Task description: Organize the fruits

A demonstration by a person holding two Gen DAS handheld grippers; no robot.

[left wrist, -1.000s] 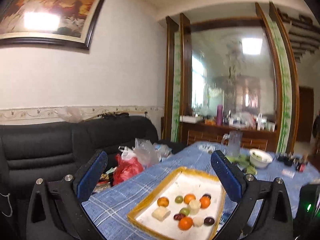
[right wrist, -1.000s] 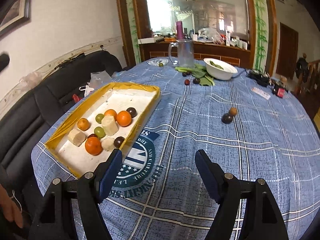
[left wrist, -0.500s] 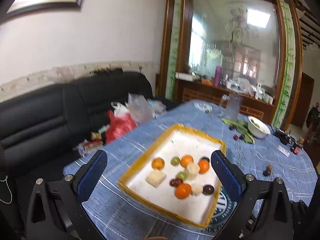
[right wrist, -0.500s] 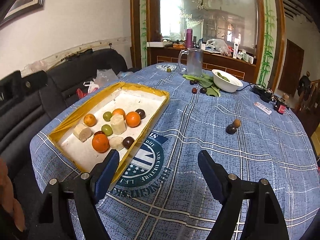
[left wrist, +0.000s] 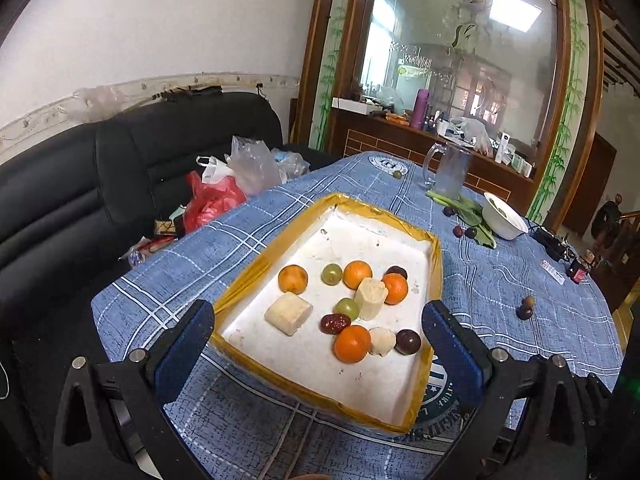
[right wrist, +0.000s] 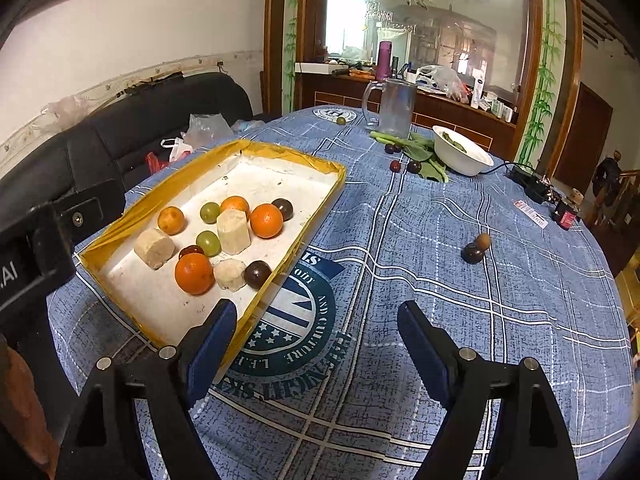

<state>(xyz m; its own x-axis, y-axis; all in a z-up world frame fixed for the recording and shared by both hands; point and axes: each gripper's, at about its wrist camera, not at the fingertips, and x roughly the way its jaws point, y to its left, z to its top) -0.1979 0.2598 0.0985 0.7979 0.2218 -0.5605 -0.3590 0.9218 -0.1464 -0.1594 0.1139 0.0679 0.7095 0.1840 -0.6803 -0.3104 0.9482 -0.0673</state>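
A white tray with a yellow taped rim [left wrist: 435, 256] [right wrist: 316, 166] lies on the blue checked tablecloth. It holds several oranges, green and dark round fruits and pale chunks. Loose on the cloth are a dark fruit with a small brown one [right wrist: 476, 249] [left wrist: 525, 309], dark fruits [right wrist: 404, 165] by green leaves, and a green fruit [right wrist: 341, 121] at the far end. My left gripper [left wrist: 318, 348] is open and empty above the tray's near end. My right gripper [right wrist: 316, 342] is open and empty over the cloth, right of the tray's near corner.
A glass jug [right wrist: 394, 108] and a white bowl [right wrist: 462, 156] with greens stand at the far side. Small items and a cable [right wrist: 536, 188] lie at the right edge. A black sofa [left wrist: 100, 184] with plastic bags [left wrist: 232, 184] is left of the table.
Both grippers have tilted down and moved closer to the table. The left one now looks down on the tray instead of at the wall. Both stay open.
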